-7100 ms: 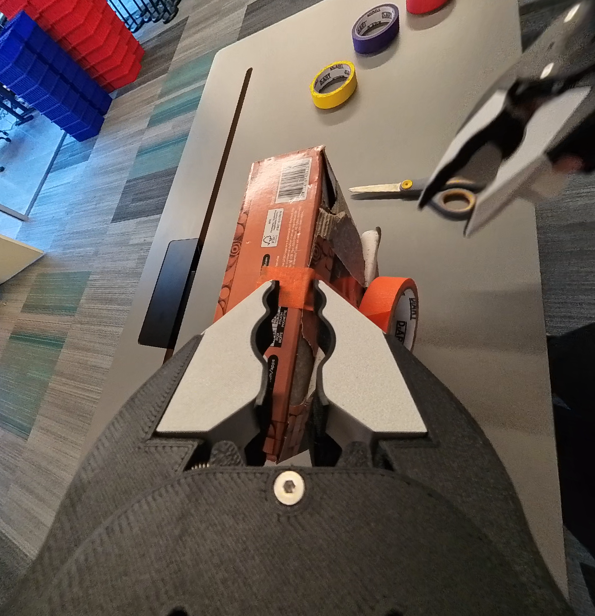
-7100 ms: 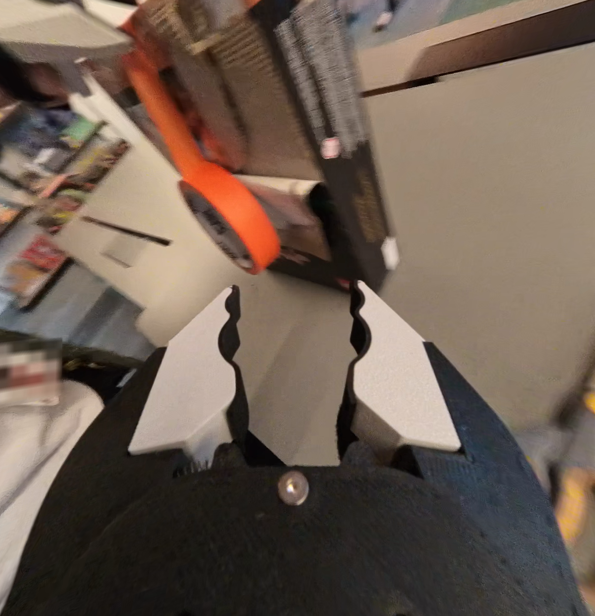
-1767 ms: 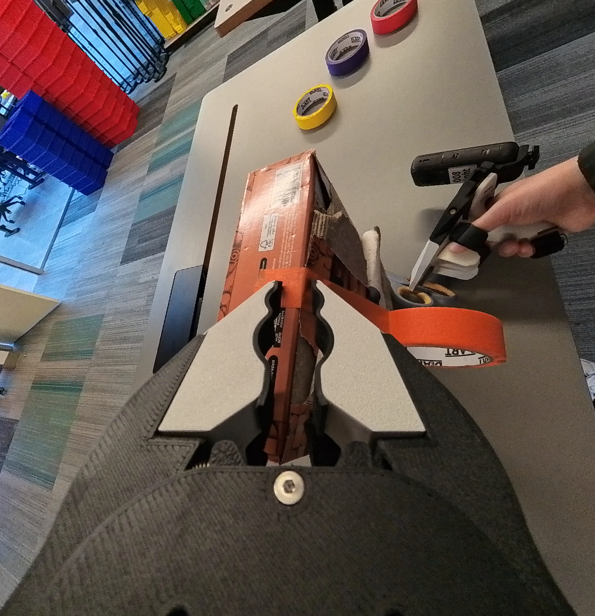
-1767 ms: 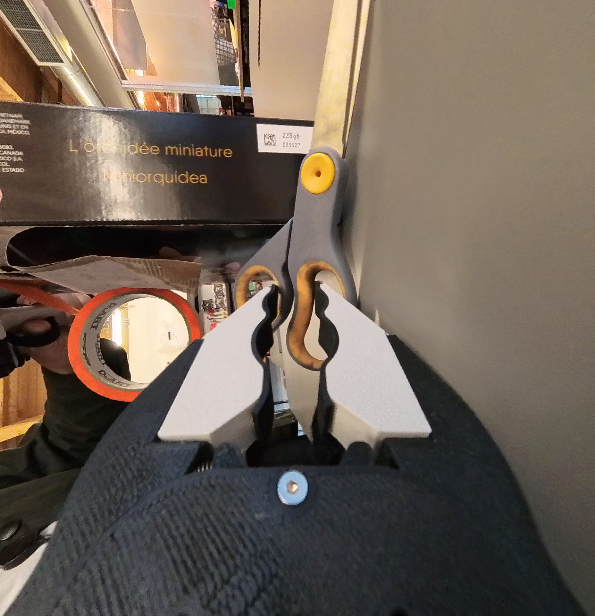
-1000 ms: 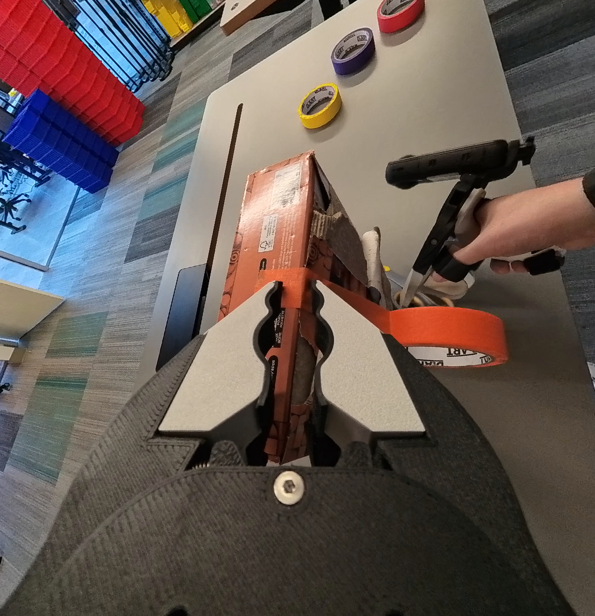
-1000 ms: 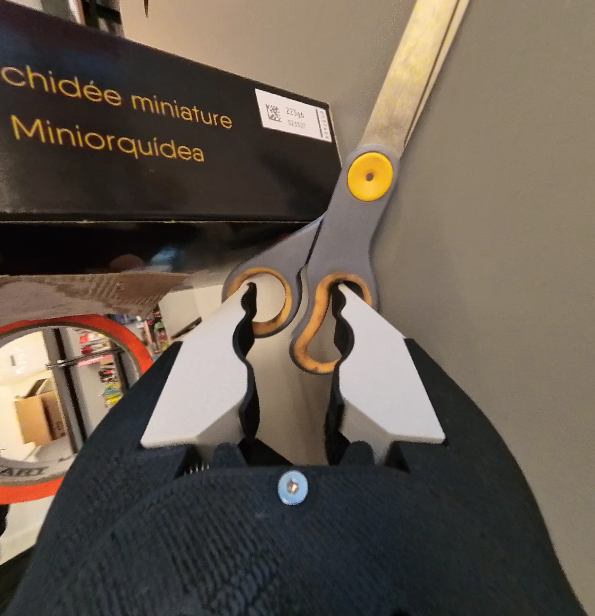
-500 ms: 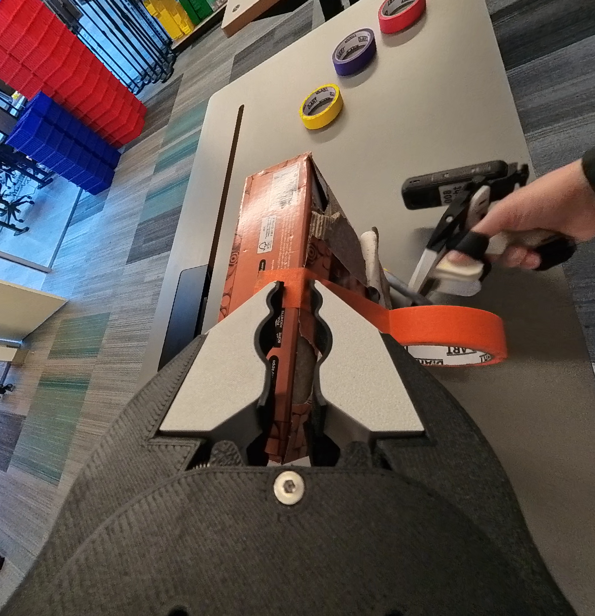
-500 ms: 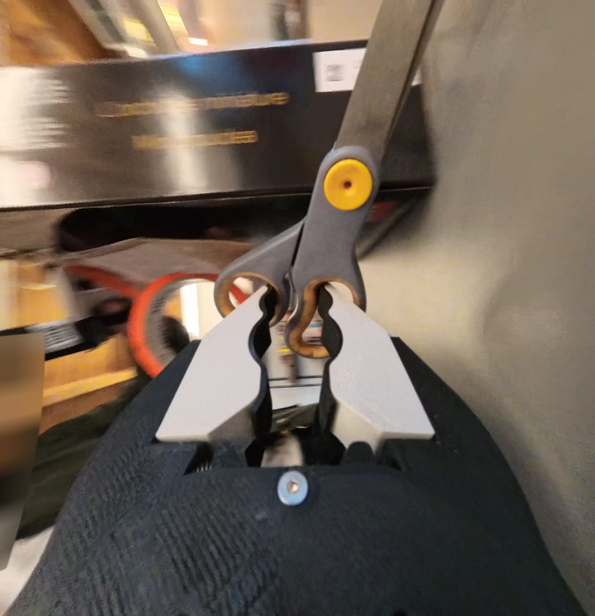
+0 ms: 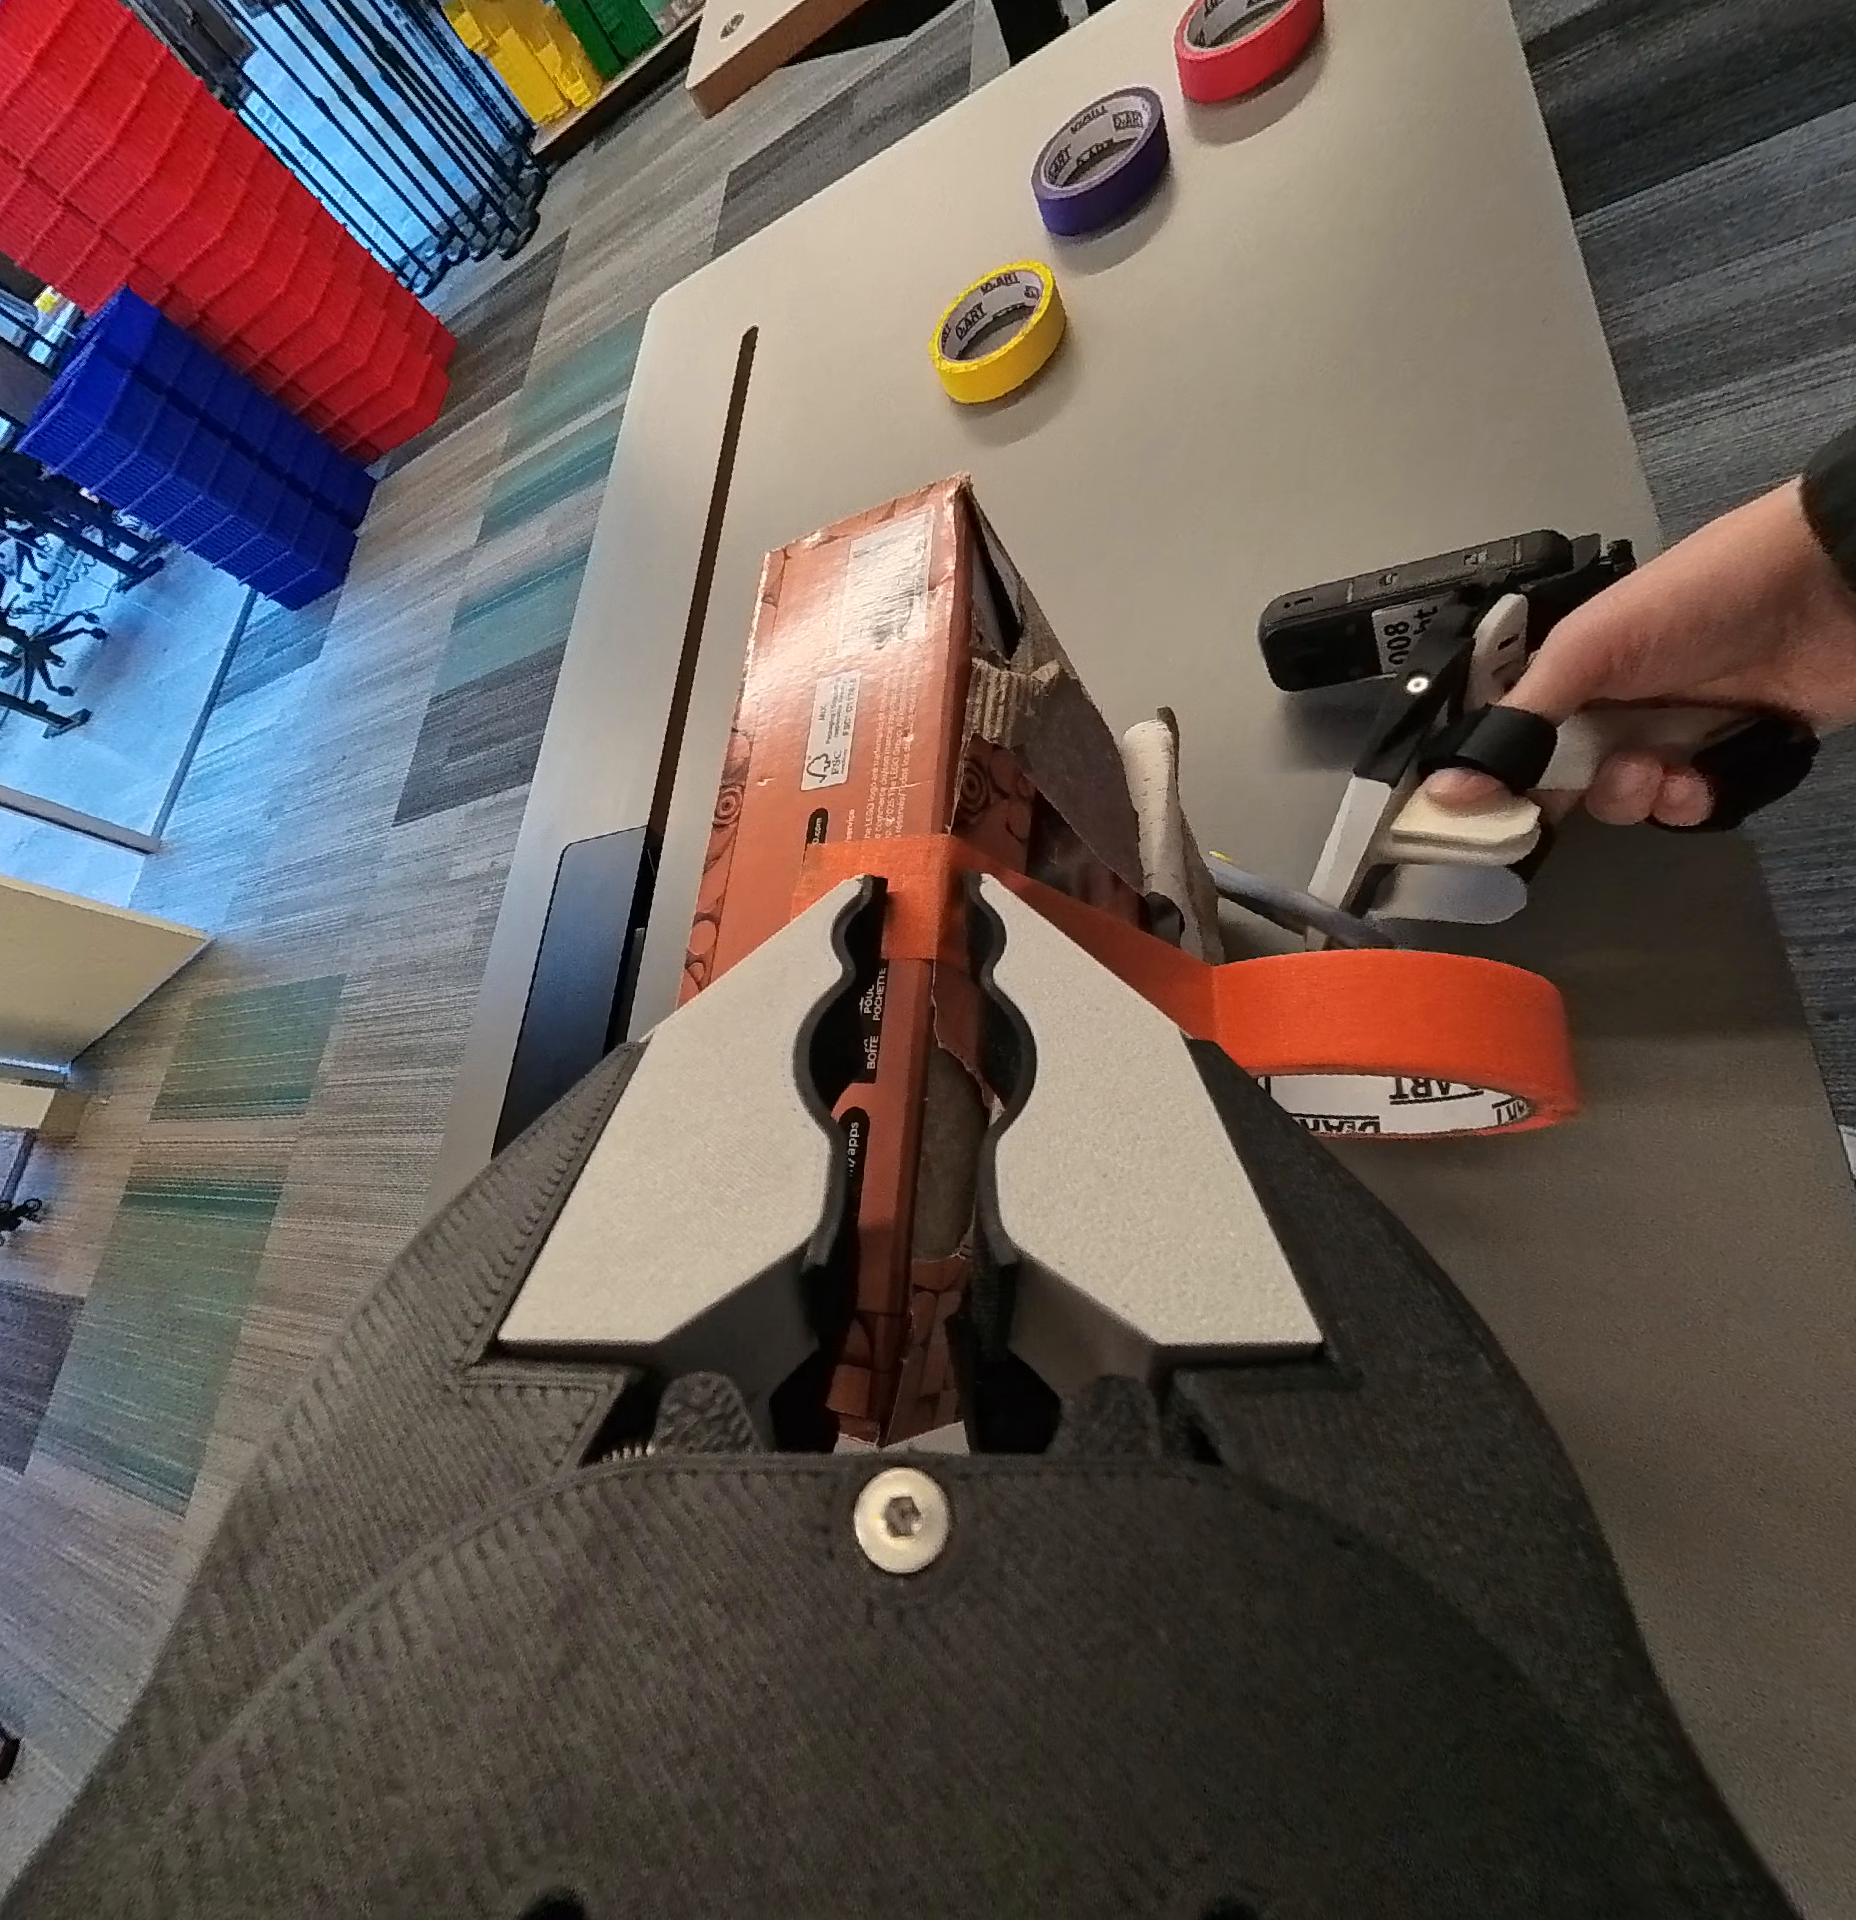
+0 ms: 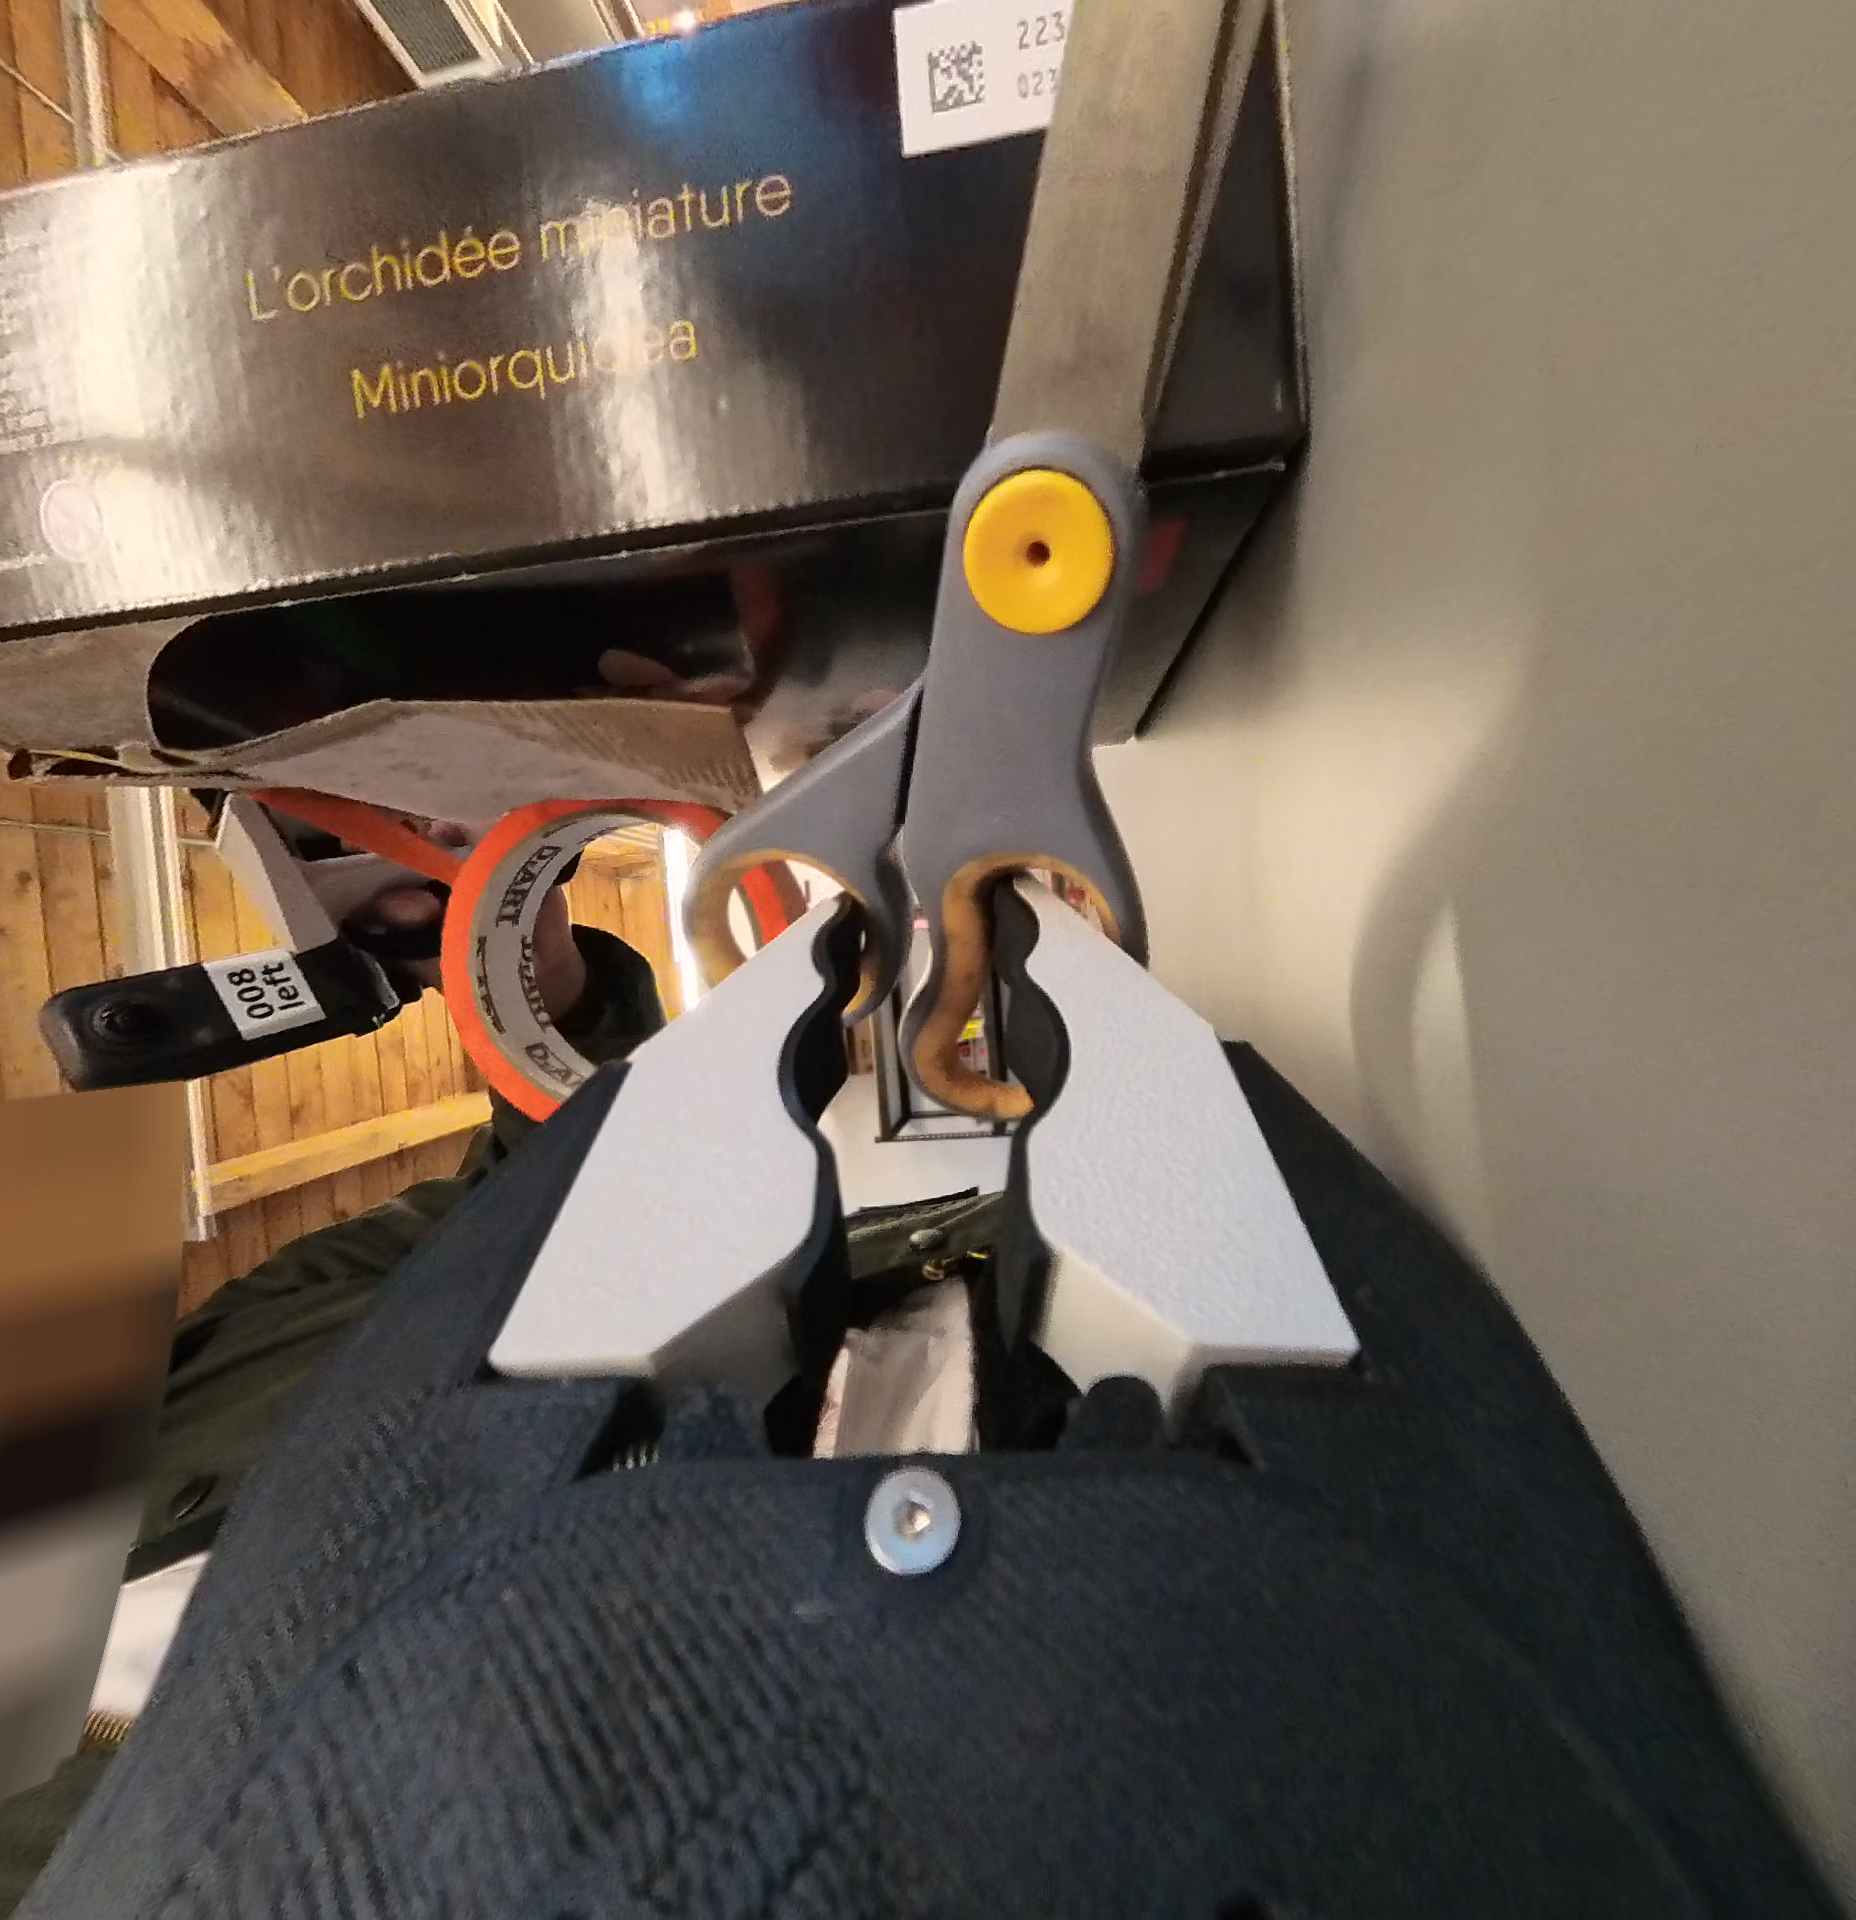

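On the grey table (image 9: pixel 1350 436), the long cardboard box (image 9: pixel 862 727) lies with its long axis running away from the left gripper (image 9: pixel 929 904), whose jaws are clenched on the box's near end, one finger on each side of the torn edge. A strip of orange tape crosses the box just beyond the fingertips and leads off to the orange tape roll (image 9: pixel 1412 1023), which lies beside the box, to its right. Beyond the box, three more rolls rest flat and well apart from it: a yellow roll (image 9: pixel 997 330), a purple roll (image 9: pixel 1100 158) and a red roll (image 9: pixel 1251 42).

The right wrist view shows what the left does not: the scissors (image 10: pixel 1017 665), grey-handled with a yellow pivot, their blades pointing away from the right gripper (image 10: pixel 934 925) alongside the box's black face (image 10: pixel 550 343). The right gripper's jaws stand narrowly parted, the fingertips reaching into the two handle loops; whether they press on the handles cannot be told.

The left wrist view alone shows the person's hand (image 9: pixel 1672 686) on the right gripper's handle, to the right of the box, with only a grey part of the scissors visible there.
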